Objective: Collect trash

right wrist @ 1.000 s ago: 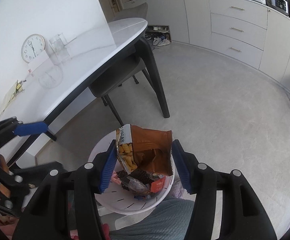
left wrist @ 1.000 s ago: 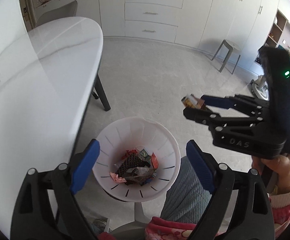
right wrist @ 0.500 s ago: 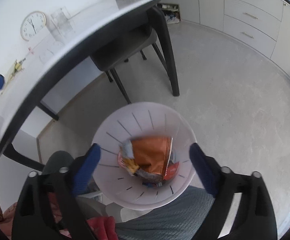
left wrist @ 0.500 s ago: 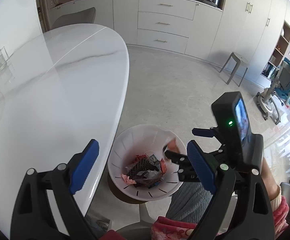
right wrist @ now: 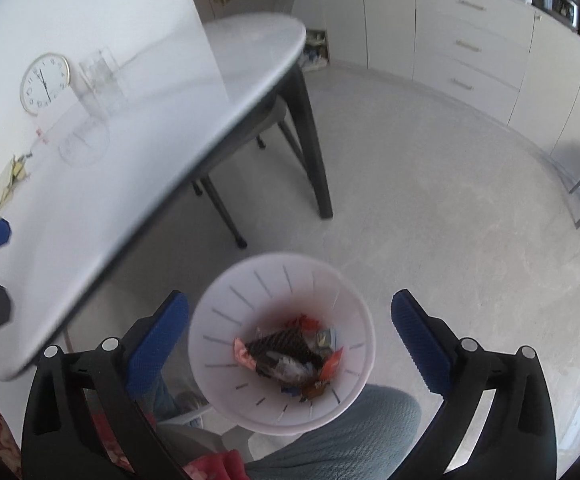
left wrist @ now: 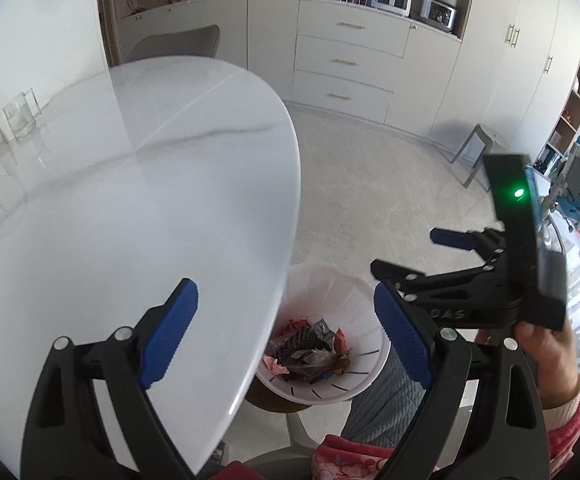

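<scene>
The room had a pale floor [right wrist: 429,208] and cream cabinets [left wrist: 349,64] along the far wall. Nearest, the left tongs [left wrist: 286,332] stood wide with nothing between the pads, over the edge of the white tabletop [left wrist: 130,200]. The right tongs [right wrist: 290,340] were opening, already wide, with nothing gripped; a hand [left wrist: 545,344] held them. Below them, between the pads in the right view, sat the white bin [right wrist: 226,300], beside a knee [right wrist: 329,436] in grey cloth and partly under the tabletop's edge. The trash [right wrist: 290,352], a heap of crumpled wrappers, lay at the bottom of the bin. Farther off, a glass [right wrist: 98,80] and a round clock [right wrist: 44,84] stood by the wall on the tabletop, and a stool [left wrist: 473,152] stood near the cabinets.
</scene>
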